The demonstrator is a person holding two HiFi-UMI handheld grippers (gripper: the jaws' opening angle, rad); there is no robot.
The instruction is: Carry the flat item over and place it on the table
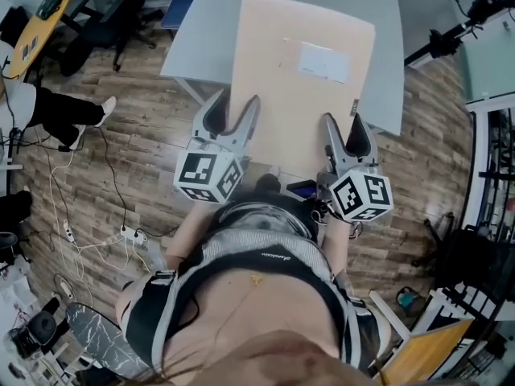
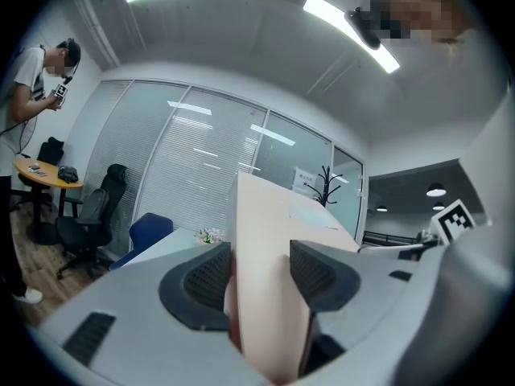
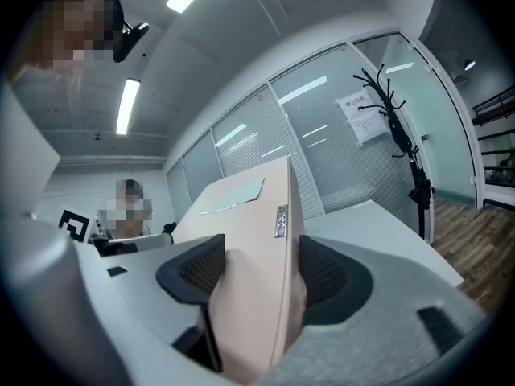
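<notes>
Head view: The box (image 1: 302, 79), flat, rectangular, pale beige with a smooth matt face, lies at centre top of the frame, over the grey table (image 1: 189, 39). Contact with the table cannot be told. A white label (image 1: 324, 61) sits on its upper face; the print is too small to read. The left gripper (image 1: 233, 112) clamps the box's near left edge and the right gripper (image 1: 344, 131) its near right edge. Each carries a cube with black-and-white square markers. Wood-grain floor (image 1: 121, 135) fills the left.

Left gripper view: At lower centre, the black ribbed pads (image 2: 211, 276) press both faces of the box (image 2: 269, 240), seen edge-on. The table (image 2: 161, 248) shows at lower left, a blue chair (image 2: 149, 227) beside it.

Right gripper view: The jaws are closed on the box (image 3: 257, 240) at lower centre, the ribbed pads (image 3: 326, 272) flush against it. A narrow sticker (image 3: 281, 221) sits on the box's edge, its marks illegible. The label (image 3: 233, 195) lies on the top face. A black coat stand (image 3: 394, 111) stands at upper right before glass partitions.
</notes>
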